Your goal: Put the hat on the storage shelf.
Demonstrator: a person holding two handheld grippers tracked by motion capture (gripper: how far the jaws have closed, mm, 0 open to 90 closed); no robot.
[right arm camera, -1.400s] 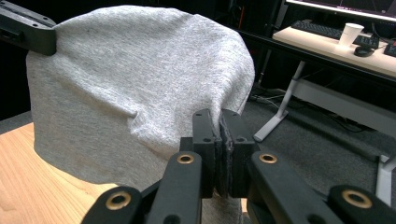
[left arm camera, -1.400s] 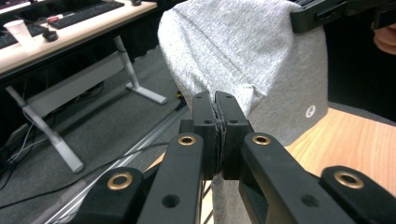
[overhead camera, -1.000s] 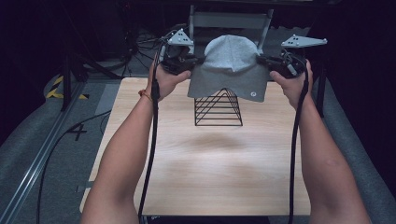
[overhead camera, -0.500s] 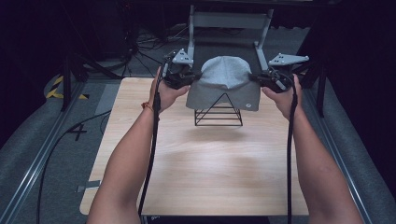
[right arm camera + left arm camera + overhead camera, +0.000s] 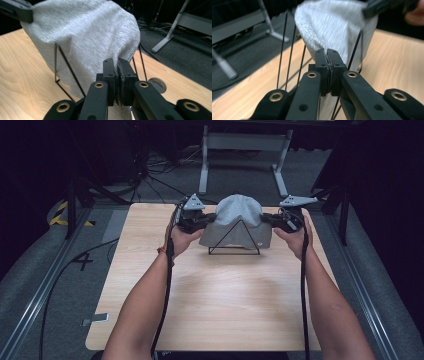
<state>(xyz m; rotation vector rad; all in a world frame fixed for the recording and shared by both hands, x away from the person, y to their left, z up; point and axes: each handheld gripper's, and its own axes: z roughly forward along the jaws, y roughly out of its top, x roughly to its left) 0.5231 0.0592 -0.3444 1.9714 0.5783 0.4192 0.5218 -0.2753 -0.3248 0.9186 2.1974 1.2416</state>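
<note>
Grey hat (image 5: pixel 236 215): in the high view it sits at upper centre of the frame, draped over a black wire stand (image 5: pixel 235 239) on the far part of the wooden table (image 5: pixel 220 305).
High view, my hands: my left gripper (image 5: pixel 202 220) meets the hat's left edge and my right gripper (image 5: pixel 272 220) its right edge, one on each side of the stand.
Left gripper view, hold: my jaws are pressed together at frame centre on a fold of the hat's edge (image 5: pixel 337 30), the wires of the stand (image 5: pixel 287 50) running up the left half.
Right gripper view, hold: my jaws are clamped on the opposite hem of the hat (image 5: pixel 85 37), which fills the upper middle; the stand (image 5: pixel 67 67) shows under it at lower left.
Handling, my judgement: soft, light knit that sags and stretches, not fragile; it may snag on the wires.
Where to hold: the hem, at two opposite points, as now, so the opening stays spread.
</note>
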